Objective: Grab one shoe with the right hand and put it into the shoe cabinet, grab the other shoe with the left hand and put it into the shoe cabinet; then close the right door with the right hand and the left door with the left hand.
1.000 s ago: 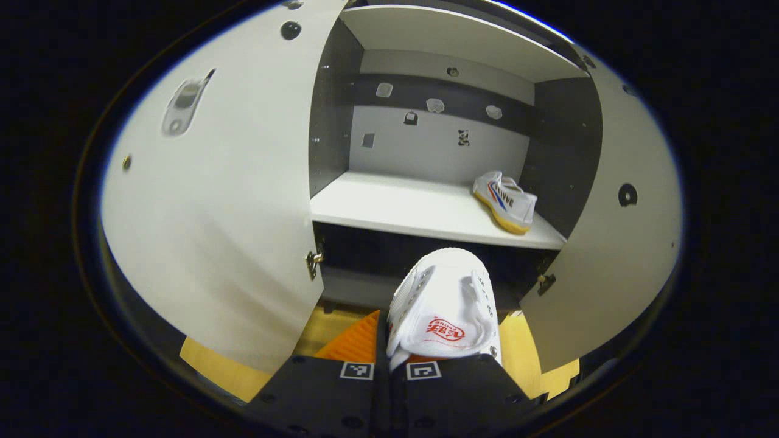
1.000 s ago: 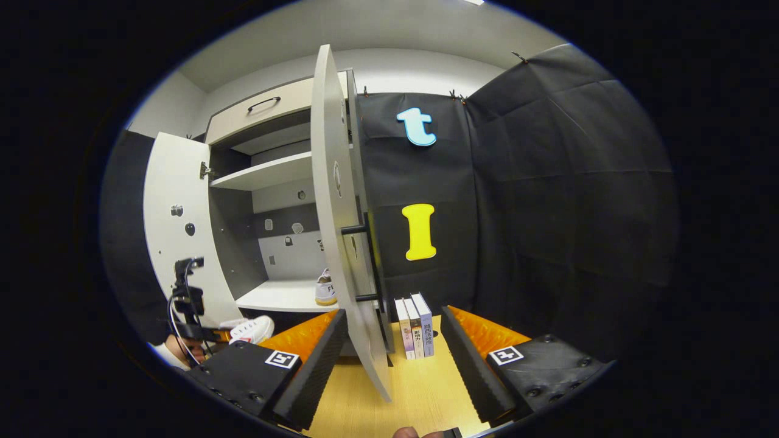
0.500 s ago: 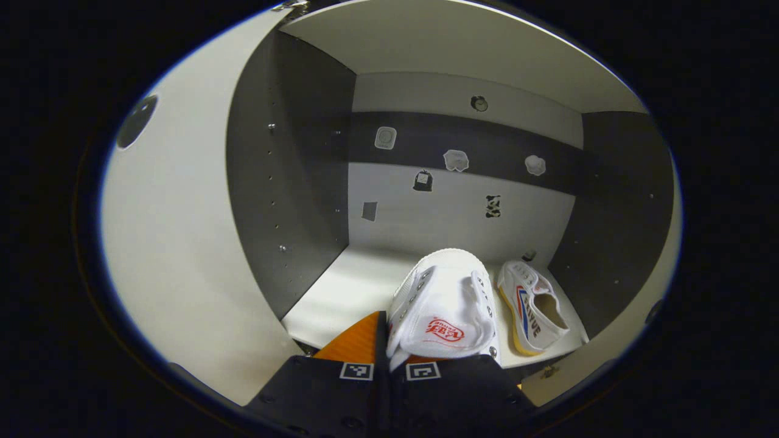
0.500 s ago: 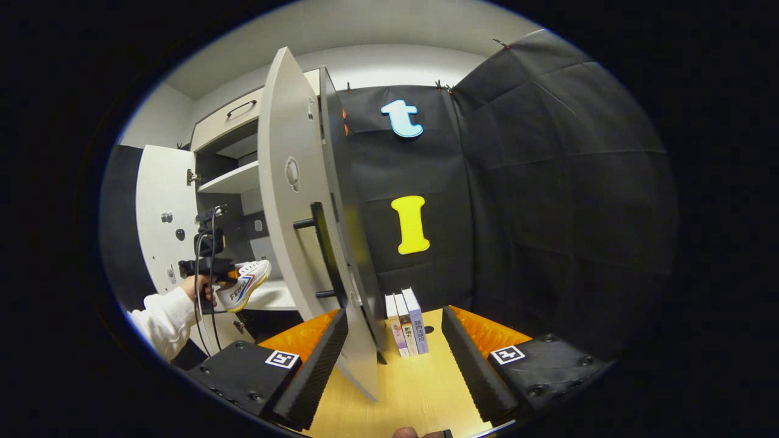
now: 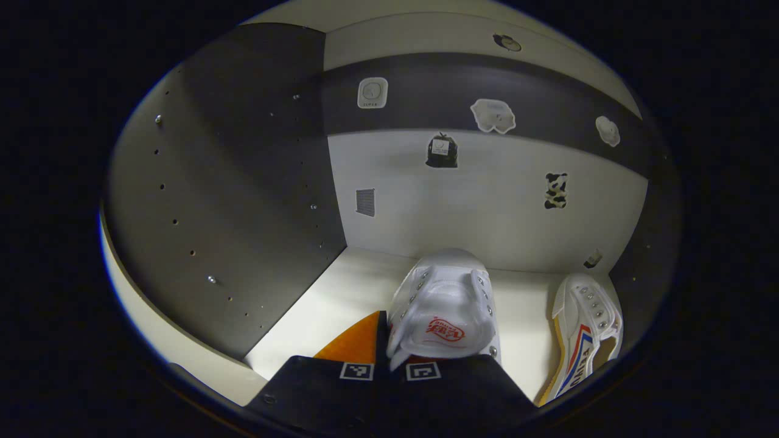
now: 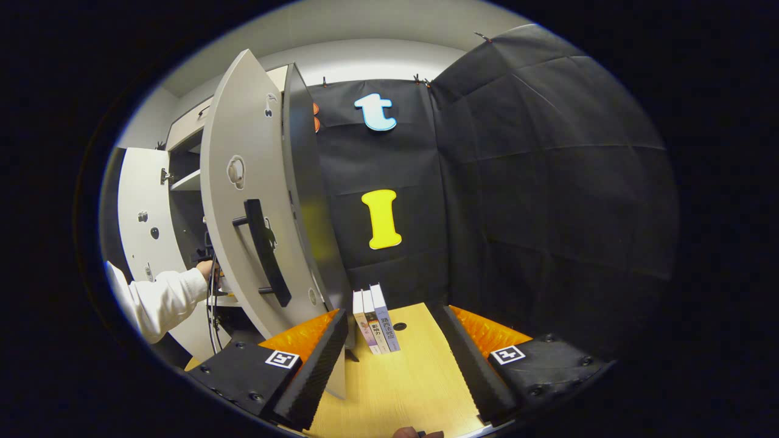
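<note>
Inside the shoe cabinet (image 5: 243, 201), above its pale shelf (image 5: 341, 286), the left gripper (image 5: 389, 365) is clamped on a white shoe (image 5: 444, 310) bearing a red logo. Two shoes — the second shoe (image 5: 584, 334), striped, lies on the shelf at right, partly cut off. Beside the right door (image 6: 243, 201), three books (image 6: 376, 319) stand on the table (image 6: 401, 377) — right gripper (image 6: 395, 359) fingers apart.
</note>
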